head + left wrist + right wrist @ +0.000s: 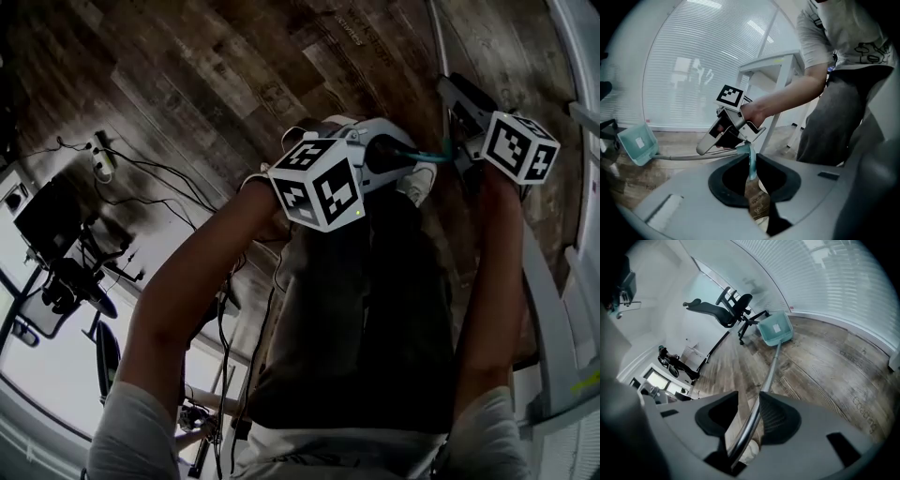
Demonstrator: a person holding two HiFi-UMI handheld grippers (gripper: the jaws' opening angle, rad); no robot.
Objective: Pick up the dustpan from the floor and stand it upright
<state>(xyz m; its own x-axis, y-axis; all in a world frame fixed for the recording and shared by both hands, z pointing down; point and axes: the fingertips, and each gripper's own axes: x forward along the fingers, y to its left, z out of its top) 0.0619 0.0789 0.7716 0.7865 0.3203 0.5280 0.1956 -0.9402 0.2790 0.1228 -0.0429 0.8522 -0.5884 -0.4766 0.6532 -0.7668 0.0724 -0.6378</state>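
The dustpan's teal pan [637,145] [776,329] hangs off the wood floor at the far end of a long metal pole [771,366] [684,157]. The pole's teal handle end [751,164] [433,155] stands between the jaws of my left gripper [750,159] [412,161], which is shut on it. My right gripper [749,397] [705,146] sits further along the pole. The pole runs between its jaws and lies against the right pad, with a gap showing on the left side. In the head view both grippers are held up in front of the person's body.
A black office chair [726,310] stands beyond the pan, near a wall of window blinds [693,56]. A white table [773,65] stands behind the right arm. Cables [150,173] and a monitor [52,211] lie at the left, with the person's shoe [417,183] below the grippers.
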